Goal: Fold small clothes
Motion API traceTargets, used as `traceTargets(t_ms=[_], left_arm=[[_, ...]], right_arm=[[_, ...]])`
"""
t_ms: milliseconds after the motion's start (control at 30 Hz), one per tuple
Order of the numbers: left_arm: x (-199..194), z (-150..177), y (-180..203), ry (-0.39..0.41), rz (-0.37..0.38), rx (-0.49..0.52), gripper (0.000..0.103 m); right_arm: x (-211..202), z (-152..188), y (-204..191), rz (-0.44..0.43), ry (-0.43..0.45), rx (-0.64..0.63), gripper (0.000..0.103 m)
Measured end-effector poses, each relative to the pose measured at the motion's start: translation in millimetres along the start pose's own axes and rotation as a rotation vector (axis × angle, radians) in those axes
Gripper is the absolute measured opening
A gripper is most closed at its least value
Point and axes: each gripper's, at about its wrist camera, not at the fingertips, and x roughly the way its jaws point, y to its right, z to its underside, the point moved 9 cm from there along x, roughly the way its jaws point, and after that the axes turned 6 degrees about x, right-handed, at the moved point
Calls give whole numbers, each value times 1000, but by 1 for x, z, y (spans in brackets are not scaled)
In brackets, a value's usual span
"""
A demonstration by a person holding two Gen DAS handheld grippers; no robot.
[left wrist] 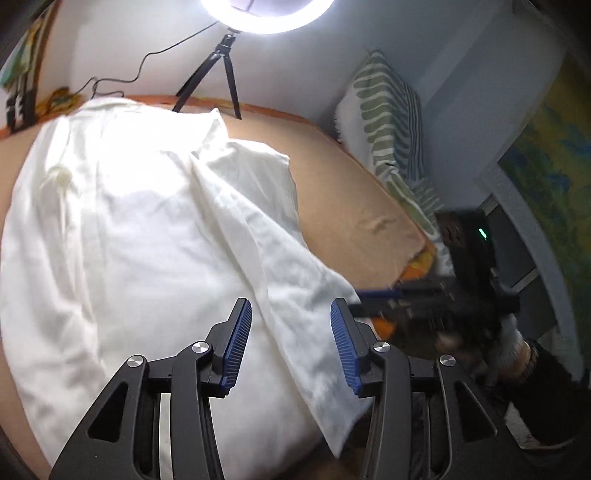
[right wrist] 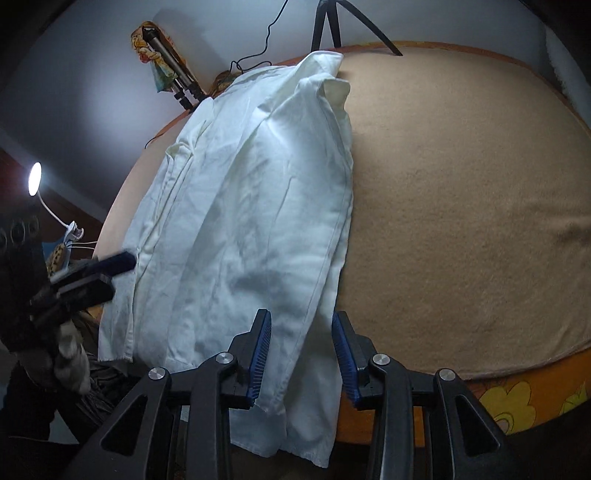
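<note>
White shirt (right wrist: 243,206) lies flat on the tan blanket-covered bed (right wrist: 461,192), already folded lengthwise, hem end hanging off the near edge under the right gripper (right wrist: 301,354). Both sets of jaws apart, nothing clamped; the left gripper (left wrist: 291,347) hovers w/ cloth beneath its gap. Looks thin, light, floppy cotton, so prob. creases easily and slides. Best pinch: doubled hem edge just below the right jaws, plus opposite hem corner.

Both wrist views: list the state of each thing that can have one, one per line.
white shirt: lying on the tan blanket, long sides folded in, bottom edge hanging over the near edge
left gripper: open, holding nothing
right gripper: open, shirt hem between the fingers, not pinched
ring light: on
small lamp: on
</note>
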Motion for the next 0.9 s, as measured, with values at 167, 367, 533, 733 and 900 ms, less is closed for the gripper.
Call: traceTargets(t_ms=[167, 367, 533, 733, 900], left_arm=[[43, -16, -17, -31, -125, 44, 43], [64, -10, -62, -74, -336, 67, 43], [42, -10, -101, -38, -424, -23, 43], [23, -5, -96, -17, -370, -50, 43], [3, -7, -50, 26, -264, -26, 43]], right_arm=[[2, 8, -2, 13, 25, -25, 17], [5, 14, -4, 54, 21, -73, 4], [8, 20, -11, 103, 19, -147, 0], [0, 21, -9, 73, 33, -129, 6], [-20, 10, 4, 15, 100, -53, 19]])
